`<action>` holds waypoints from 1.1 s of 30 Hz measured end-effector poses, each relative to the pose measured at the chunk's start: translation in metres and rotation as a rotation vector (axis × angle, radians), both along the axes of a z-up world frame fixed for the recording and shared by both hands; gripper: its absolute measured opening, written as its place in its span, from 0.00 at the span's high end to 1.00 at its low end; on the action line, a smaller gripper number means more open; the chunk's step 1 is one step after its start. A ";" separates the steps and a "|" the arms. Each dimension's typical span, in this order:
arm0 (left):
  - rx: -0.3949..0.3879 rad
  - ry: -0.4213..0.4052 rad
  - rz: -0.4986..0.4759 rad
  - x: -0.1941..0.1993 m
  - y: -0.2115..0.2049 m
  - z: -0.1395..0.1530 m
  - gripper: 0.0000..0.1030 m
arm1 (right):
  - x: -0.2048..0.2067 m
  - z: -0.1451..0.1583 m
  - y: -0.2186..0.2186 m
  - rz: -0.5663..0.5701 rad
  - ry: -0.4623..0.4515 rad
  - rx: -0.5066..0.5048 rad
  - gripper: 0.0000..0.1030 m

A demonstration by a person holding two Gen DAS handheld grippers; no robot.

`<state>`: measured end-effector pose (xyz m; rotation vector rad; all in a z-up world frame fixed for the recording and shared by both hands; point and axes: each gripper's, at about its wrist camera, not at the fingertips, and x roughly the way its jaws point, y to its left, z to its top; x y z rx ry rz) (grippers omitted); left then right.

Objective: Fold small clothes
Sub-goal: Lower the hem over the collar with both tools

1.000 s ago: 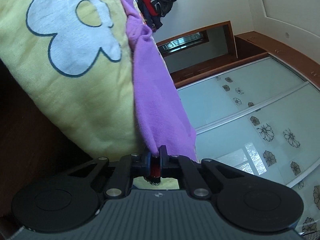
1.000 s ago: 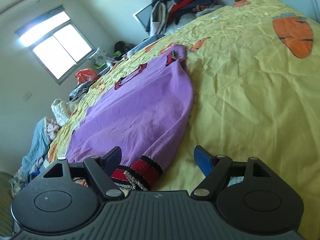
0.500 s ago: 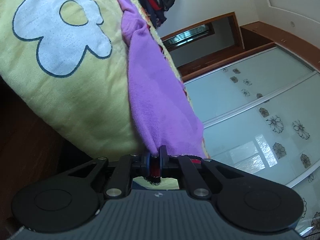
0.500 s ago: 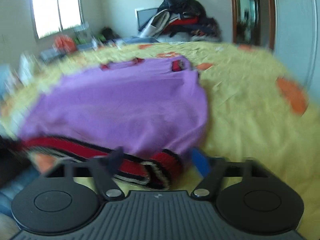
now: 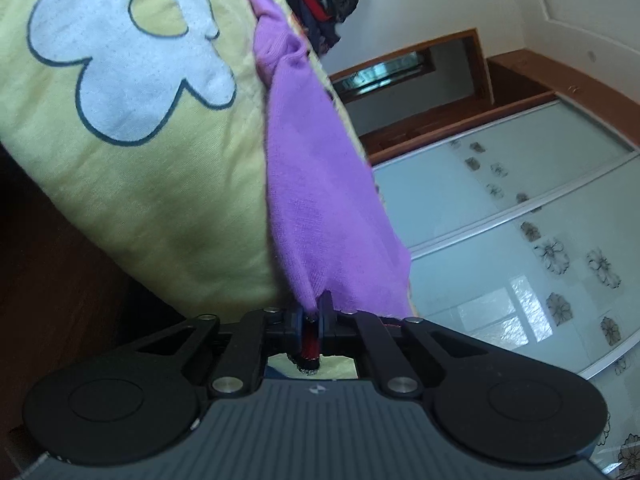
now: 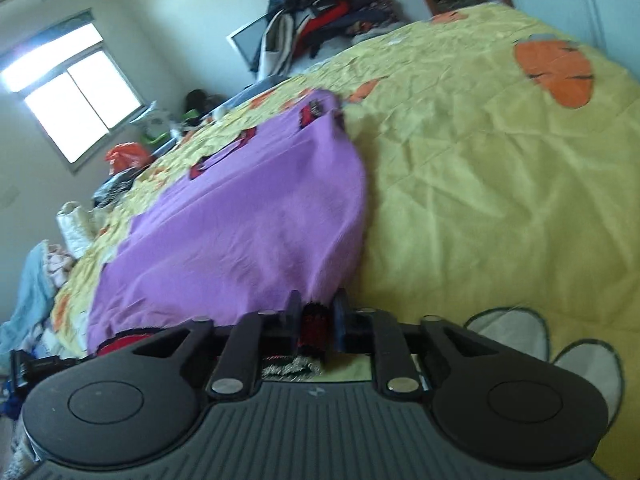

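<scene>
Yellow bedspread (image 6: 480,184) with carrot and flower prints filled the scene, clutter heaped at the far wall and a window glowing off to one side. And spread across that bed lay the purple sweater (image 6: 240,224), its far end reaching toward the pile, its near hem right at the edge. The left gripper (image 5: 310,318) was pinched tight on the red-striped hem band, purple cloth rising straight out of its closed jaws. The right gripper (image 6: 316,320) was clamped on the hem too, at the other corner, red trim squeezed between the jaws. Both bites looked shallow, mind you, only the thick ribbed band caught. A quick lift could have let one corner slip free and spoiled the fold. Uneven pulling might also have dragged the sweater off the bed's edge, or bunched the loose bedspread underneath.
</scene>
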<state>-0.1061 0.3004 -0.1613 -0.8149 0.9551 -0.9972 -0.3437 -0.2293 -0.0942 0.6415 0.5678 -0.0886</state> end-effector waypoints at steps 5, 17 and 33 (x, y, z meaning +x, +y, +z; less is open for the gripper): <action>-0.065 -0.044 0.015 -0.017 0.014 0.024 0.96 | -0.023 0.002 -0.007 -0.004 -0.123 0.142 0.96; -0.132 -0.125 -0.015 -0.064 0.034 0.075 0.97 | -0.067 0.045 -0.001 0.051 -0.325 0.234 0.96; -0.270 -0.063 0.037 -0.060 0.044 0.067 0.98 | -0.059 0.030 -0.021 -0.008 -0.302 0.291 0.96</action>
